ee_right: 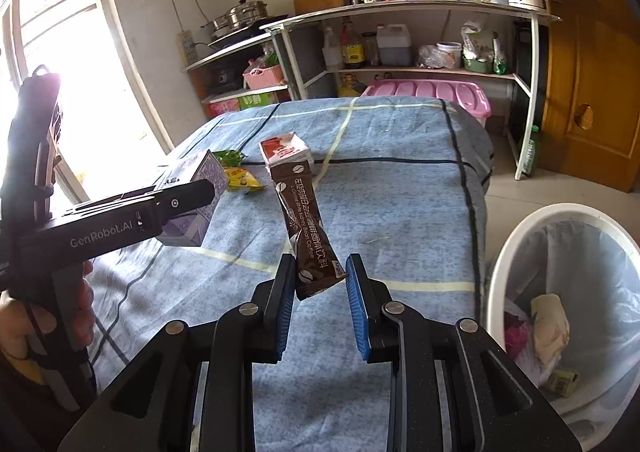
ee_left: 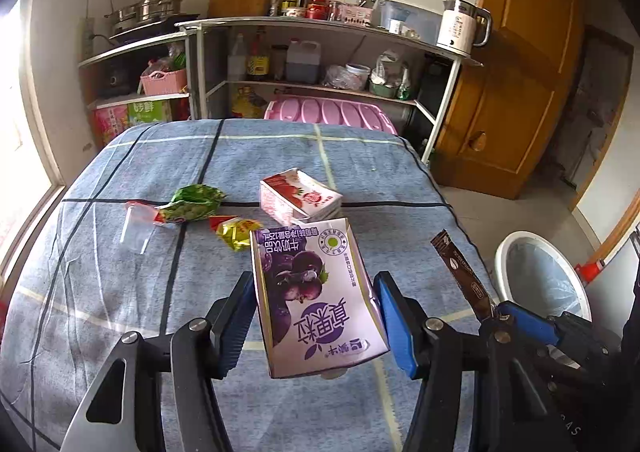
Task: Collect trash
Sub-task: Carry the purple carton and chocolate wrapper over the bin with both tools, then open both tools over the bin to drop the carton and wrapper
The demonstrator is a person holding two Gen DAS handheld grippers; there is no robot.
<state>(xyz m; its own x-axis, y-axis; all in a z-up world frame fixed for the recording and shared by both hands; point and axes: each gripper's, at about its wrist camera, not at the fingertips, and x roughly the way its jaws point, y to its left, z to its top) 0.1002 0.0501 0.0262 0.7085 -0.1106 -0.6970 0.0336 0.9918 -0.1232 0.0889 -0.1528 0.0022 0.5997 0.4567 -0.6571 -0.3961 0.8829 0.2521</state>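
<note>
My left gripper is shut on a purple milk carton, held above the blue checked bedspread. From the right wrist view the same carton sits in that gripper at the left. My right gripper is shut on a brown coffee sachet, which stands up between the blue pads; the sachet also shows at the right of the left wrist view. On the bedspread lie a red-and-white strawberry carton, a green wrapper, a yellow wrapper and a clear plastic piece.
A white bin lined with a clear bag stands on the floor right of the bed, with some rubbish inside. A pink storage box and metal shelves with bottles and a kettle stand beyond the bed. A wooden door is at the right.
</note>
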